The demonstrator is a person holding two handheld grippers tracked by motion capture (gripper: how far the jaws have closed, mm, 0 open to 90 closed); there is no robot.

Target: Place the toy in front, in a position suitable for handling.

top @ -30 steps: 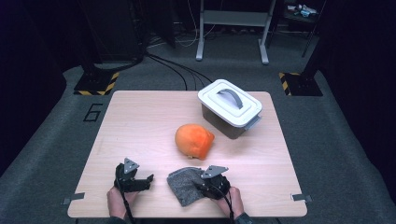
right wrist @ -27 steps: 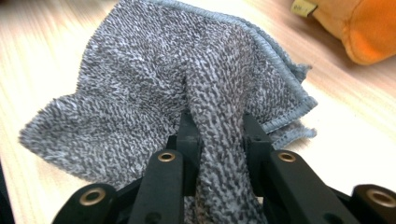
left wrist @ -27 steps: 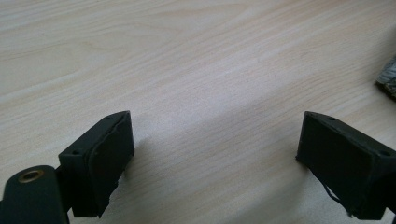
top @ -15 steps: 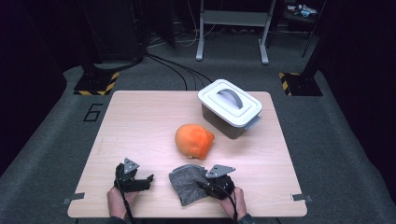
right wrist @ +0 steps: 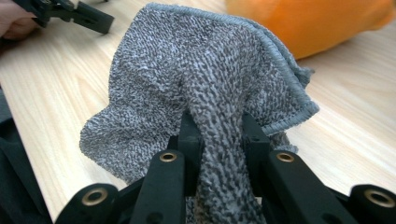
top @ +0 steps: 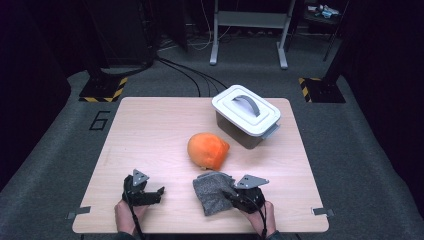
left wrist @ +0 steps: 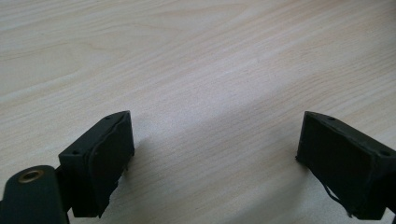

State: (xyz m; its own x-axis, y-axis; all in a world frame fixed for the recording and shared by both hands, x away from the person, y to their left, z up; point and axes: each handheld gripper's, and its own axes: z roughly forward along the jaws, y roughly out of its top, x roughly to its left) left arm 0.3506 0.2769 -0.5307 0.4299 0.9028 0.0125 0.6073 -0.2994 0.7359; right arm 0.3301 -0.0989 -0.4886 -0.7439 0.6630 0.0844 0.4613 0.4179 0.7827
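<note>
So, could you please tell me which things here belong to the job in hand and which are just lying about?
In the job:
- grey cloth, pinched in the right gripper
- table under it

Lying about:
- orange cloth
- lidded white box
- left gripper, fingers open over bare wood

Your table is lit evenly from above — dark room around it; past the jaws soft shadows, the orange thing blurry.

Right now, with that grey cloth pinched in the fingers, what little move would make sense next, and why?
Probably lift the grey cloth a little higher off the table. The right gripper is shut on a bunched fold, but most of the cloth seems to lie on the wood beside the orange cloth.
</note>
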